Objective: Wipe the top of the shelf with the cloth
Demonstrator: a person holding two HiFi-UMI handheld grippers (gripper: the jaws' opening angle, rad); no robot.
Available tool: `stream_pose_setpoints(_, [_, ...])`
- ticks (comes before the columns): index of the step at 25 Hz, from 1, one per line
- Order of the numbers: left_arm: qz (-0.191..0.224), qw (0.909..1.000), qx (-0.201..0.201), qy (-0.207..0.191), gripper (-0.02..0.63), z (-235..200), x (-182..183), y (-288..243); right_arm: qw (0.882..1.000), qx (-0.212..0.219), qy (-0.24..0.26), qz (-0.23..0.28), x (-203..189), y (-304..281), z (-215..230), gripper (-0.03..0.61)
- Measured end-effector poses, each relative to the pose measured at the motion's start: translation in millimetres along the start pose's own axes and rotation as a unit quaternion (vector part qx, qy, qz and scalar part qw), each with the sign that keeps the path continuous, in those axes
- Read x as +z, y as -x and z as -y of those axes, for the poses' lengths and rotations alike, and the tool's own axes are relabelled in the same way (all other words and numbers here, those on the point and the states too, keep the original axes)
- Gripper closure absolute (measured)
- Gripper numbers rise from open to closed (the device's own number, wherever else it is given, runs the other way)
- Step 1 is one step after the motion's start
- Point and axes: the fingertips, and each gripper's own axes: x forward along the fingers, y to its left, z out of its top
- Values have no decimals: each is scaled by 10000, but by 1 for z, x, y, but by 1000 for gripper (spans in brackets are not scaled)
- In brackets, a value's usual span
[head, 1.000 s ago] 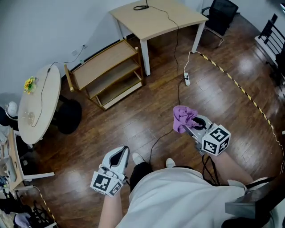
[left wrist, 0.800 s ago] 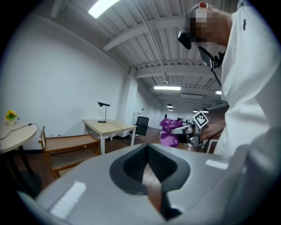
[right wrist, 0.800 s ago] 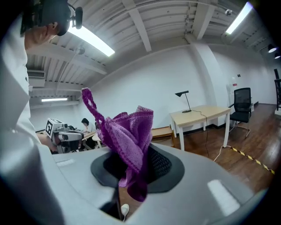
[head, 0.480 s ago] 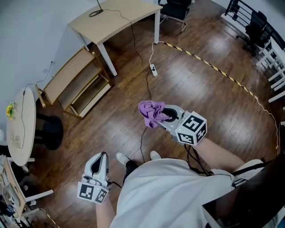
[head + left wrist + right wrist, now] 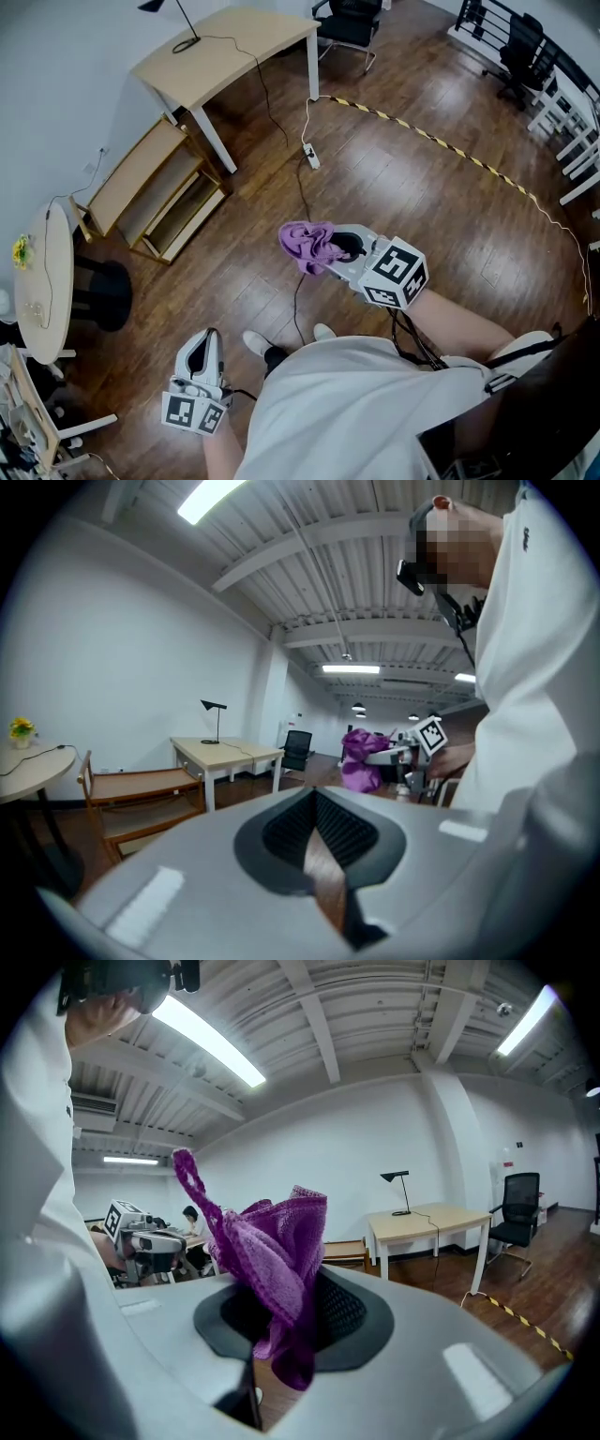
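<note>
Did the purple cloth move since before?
No, hardly. The purple cloth, in the right gripper, stays just below the power strip on the floor; the camera swung.

You have dark wood floor [image 5: 422,206] underfoot, crossed by a yellow-and-black tape line [image 5: 441,145]. A white wall [image 5: 56,84] fills your far left. Along it stand a light wood desk [image 5: 225,56] carrying a black lamp [image 5: 216,722], the low wooden shelf [image 5: 141,183] just beside it, then a round table [image 5: 52,291] with yellow flowers [image 5: 19,251] at its edge. A black office chair [image 5: 352,19] sits past the desk. A power strip [image 5: 310,157] lies near the desk's leg. Overhead, tube lights [image 5: 206,1040] run between white ceiling beams [image 5: 314,1016].
</note>
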Motion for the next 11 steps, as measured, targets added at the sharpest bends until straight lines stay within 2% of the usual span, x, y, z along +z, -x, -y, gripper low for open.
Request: stream_pose_setpoints(11, [-57, 9999, -23, -112, 595, 5, 5, 6, 9999, 59, 19, -109, -5, -1, -10, 477])
